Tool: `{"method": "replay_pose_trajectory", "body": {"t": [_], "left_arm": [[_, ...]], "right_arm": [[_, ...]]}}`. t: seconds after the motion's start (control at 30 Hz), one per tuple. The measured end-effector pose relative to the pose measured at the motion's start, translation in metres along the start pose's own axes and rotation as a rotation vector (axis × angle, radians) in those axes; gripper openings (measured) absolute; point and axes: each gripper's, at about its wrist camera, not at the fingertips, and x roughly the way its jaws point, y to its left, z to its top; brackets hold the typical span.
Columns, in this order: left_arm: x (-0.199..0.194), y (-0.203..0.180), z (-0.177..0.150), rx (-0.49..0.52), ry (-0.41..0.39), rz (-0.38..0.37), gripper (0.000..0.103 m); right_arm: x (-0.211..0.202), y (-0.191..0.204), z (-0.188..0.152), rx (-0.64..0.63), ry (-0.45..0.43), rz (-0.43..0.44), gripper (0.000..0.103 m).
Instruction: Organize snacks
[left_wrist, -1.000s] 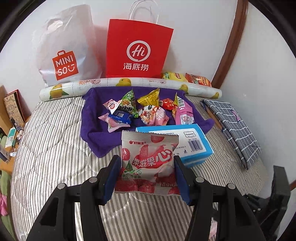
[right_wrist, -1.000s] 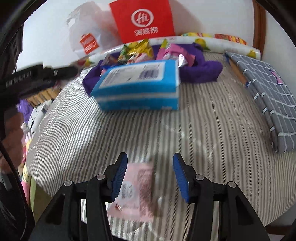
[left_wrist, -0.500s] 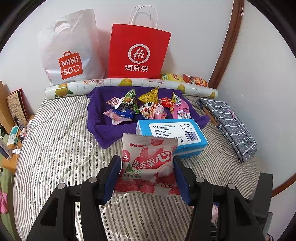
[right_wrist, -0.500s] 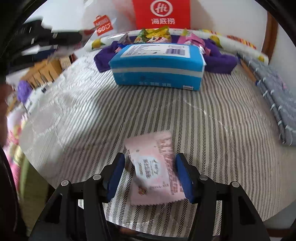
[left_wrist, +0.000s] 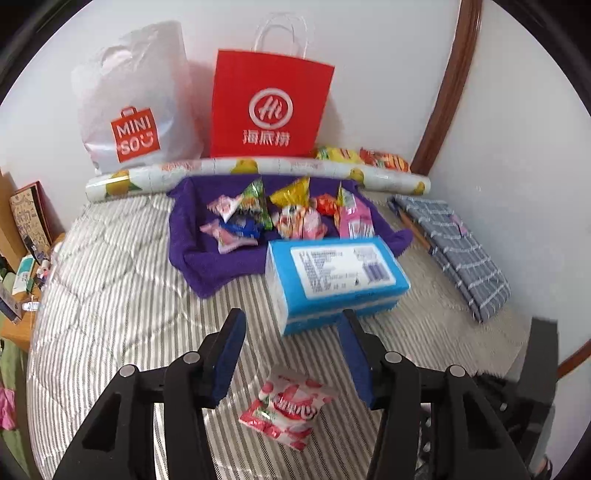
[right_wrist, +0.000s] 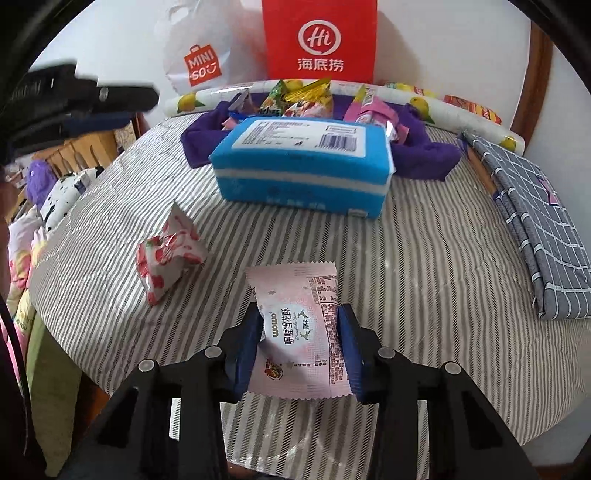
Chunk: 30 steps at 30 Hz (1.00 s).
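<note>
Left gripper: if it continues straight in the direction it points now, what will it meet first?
Probably the striped bedcover just before the blue tissue pack. The left gripper stands open and empty above the strawberry snack packet; depth is unclear.

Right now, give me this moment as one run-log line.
left gripper: open, empty | strawberry snack packet: lying on striped bedcover | right gripper: shut on pink snack packet | remaining snacks: on purple cloth

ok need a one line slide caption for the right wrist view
Right gripper shut on a pink snack pack above the striped bed, strawberry pack lying to its left, blue box behind.
</note>
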Motion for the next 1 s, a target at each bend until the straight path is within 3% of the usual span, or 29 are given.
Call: {"method": "replay_pose_trajectory", "body": {"t": [0.13, 0.27, 0.5, 0.7, 0.87, 1.0], "left_arm": [[0.014, 0.002, -0.018, 0.005, 0.067, -0.007, 0.050], [0.028, -0.002, -0.041, 0.045, 0.119, -0.031, 0.057], [0.048, -0.009, -0.070, 0.116, 0.181, 0.008, 0.058], [0.061, -0.013, -0.076, 0.166, 0.181, 0.096, 0.060], [0.067, -0.013, -0.075, 0.173, 0.172, 0.096, 0.060], [0.066, -0.011, -0.073, 0.175, 0.158, 0.099, 0.052]], "right_arm": [[-0.002, -0.007, 0.002, 0.014, -0.018, -0.008, 0.041], [-0.007, -0.015, 0.006, 0.034, -0.046, -0.014, 0.041], [-0.018, -0.028, 0.009, 0.044, -0.084, -0.045, 0.041], [-0.017, -0.043, 0.009, 0.075, -0.086, -0.066, 0.041], [-0.011, -0.047, 0.012, 0.079, -0.076, -0.073, 0.041], [-0.007, -0.045, 0.016, 0.071, -0.075, -0.074, 0.041]]}}
